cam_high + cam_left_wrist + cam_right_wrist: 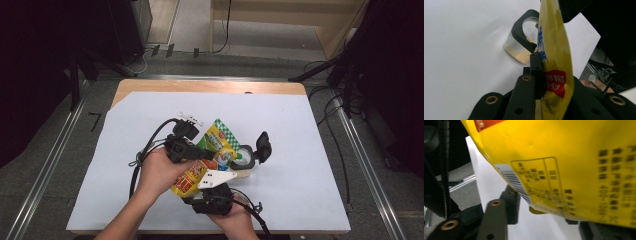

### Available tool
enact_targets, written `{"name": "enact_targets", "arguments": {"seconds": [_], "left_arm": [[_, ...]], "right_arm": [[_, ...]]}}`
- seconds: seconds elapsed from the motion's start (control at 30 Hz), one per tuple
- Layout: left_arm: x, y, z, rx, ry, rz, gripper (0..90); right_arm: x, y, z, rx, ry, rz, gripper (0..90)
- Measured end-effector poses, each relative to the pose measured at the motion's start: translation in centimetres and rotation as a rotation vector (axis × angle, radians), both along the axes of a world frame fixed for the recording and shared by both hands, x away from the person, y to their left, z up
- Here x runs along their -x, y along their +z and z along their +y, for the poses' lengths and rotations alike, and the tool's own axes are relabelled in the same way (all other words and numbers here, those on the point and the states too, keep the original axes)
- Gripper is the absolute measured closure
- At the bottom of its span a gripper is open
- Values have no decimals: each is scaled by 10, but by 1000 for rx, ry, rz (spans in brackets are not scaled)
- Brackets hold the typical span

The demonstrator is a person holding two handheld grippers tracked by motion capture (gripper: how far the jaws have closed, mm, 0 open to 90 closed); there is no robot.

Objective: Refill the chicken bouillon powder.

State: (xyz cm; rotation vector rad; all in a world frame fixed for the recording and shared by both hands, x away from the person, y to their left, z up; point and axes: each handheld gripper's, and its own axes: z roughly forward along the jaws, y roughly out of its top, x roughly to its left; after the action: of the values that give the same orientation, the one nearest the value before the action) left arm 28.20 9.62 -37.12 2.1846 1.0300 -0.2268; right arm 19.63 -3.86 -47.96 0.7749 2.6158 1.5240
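Observation:
A yellow and green snack pouch (pixel 216 144) is held above the white sheet, tilted from lower left to upper right. My left gripper (pixel 207 154) comes in from the left and is shut on the pouch (pixel 554 50), seen edge-on between its jaws (pixel 541 60). My right gripper (pixel 200 192) sits below the pouch's lower end. Its jaws stand apart, and the yellow back of the pouch (pixel 564 157) with its barcode hangs over and between them (pixel 542 212). A clear container (pixel 243 160) with an open black flip lid (pixel 263 145) stands just right of the pouch, also in the left gripper view (pixel 520 48).
A white sheet (pixel 150 195) covers most of the wooden table (pixel 210 86). Black cables trail from both grippers near the front edge. Metal rails and more cables lie on the floor at both sides.

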Motion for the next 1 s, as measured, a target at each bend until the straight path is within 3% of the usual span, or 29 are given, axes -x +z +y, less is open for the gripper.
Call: {"name": "enact_targets", "arguments": {"seconds": [0.13, 0.3, 0.53, 0.67, 0.7, 0.87, 0.93, 1.0], "left_arm": [[-2, 0, 1, 24, -17, 4, 861], [-4, -1, 3, 25, -35, 8, 821], [-3, 1, 3, 17, -121, -49, 769], [-4, 3, 4, 28, -143, -45, 716], [-5, 4, 5, 45, -168, -47, 702], [-7, 4, 5, 63, -189, -28, 665], [-8, 2, 3, 52, -161, 8, 677], [-8, 1, 2, 40, -149, 17, 690]], "right_arm": [[-2, 2, -5, -16, 9, 7, 658], [-3, 3, -8, -29, 10, 9, 668], [-7, 5, -13, -87, 34, 52, 673], [-9, 6, -15, -119, 51, 73, 673], [-9, 7, -16, -134, 58, 79, 673], [-11, 9, -19, -163, 74, 100, 673], [-10, 11, -19, -166, 75, 110, 673], [-10, 10, -19, -176, 77, 131, 672]]}}
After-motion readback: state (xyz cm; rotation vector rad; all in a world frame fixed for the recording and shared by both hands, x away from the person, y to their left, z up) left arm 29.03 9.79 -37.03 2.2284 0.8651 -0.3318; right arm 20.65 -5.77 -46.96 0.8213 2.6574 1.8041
